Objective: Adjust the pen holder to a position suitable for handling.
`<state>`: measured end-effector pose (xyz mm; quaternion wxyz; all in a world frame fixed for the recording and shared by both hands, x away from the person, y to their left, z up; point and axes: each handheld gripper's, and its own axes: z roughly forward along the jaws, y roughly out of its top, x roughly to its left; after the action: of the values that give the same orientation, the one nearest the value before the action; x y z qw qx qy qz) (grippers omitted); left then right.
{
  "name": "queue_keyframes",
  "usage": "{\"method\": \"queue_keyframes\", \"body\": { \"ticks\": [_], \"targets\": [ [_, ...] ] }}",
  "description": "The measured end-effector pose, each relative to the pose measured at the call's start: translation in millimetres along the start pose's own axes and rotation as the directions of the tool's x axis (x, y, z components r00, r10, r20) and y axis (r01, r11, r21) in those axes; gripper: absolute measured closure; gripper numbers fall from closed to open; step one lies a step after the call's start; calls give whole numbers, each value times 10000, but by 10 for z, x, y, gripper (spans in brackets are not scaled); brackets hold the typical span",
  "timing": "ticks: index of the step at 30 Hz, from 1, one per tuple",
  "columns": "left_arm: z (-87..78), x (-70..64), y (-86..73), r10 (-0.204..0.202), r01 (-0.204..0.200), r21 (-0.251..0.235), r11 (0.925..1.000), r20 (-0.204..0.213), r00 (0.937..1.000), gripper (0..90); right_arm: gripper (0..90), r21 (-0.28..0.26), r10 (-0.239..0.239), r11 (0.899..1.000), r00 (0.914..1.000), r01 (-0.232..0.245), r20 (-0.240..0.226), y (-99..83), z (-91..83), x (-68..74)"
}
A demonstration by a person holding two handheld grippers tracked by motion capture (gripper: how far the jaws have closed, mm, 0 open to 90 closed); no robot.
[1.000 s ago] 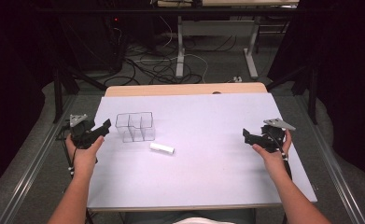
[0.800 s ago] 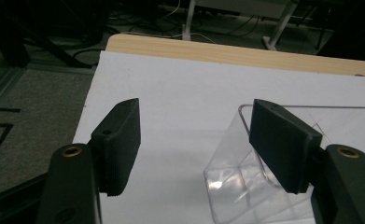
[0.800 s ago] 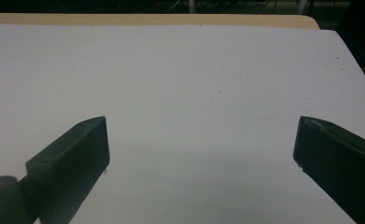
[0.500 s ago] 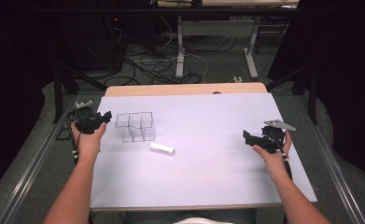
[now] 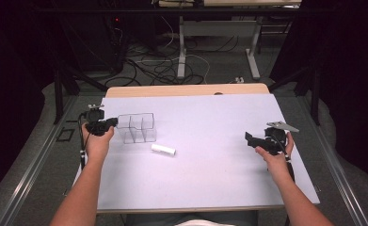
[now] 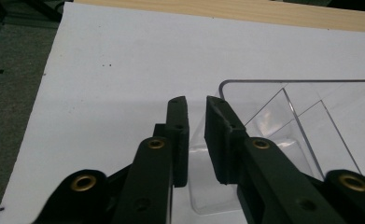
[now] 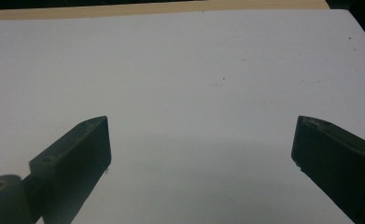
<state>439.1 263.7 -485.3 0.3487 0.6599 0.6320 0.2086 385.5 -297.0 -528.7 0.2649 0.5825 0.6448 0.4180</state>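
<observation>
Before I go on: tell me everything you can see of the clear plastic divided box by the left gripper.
The clear plastic divided box is a transparent, rectangular, open-topped tray with rounded corners and thin inner walls that split it into compartments, all of which look empty. It stands upright on the white table sheet, at its left side. The left gripper has its black jaws nearly closed astride the box's near end wall; whether they already pinch it is hard to tell. A small white cylinder lies apart, just in front.

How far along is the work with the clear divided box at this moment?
Early. Done: the left gripper has its jaws astride the clear box's wall. In hand: the jaws are nearly closed on it. Left: the white cylinder lies on the table, outside the box; the right gripper rests open.
</observation>
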Motion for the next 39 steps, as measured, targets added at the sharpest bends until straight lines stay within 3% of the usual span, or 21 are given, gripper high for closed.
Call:
{"method": "queue_keyframes", "body": {
  "ticks": [4,11,16,32,39],
  "targets": [
    [5,-51,-5,256,-257,-74,9996,-122,9996,899,42,-10,-116,9999,9999,116,-62,-3,13,8],
    [28,-113,-12,347,-348,-172,9992,-19,9994,900,43,59,-27,10000,10000,27,-90,-6,31,28],
    [60,-233,-18,459,-456,-209,9987,133,9989,900,44,112,12,9999,9999,-10,-125,-9,38,30],
    [177,-818,-66,169,-152,-247,9996,709,9973,900,46,171,2,9999,9998,1,-187,-14,40,26],
    [218,-1075,-65,429,-427,-44,9991,852,9954,900,47,186,-3,9998,9998,7,-206,-23,45,23]
  ]
}}
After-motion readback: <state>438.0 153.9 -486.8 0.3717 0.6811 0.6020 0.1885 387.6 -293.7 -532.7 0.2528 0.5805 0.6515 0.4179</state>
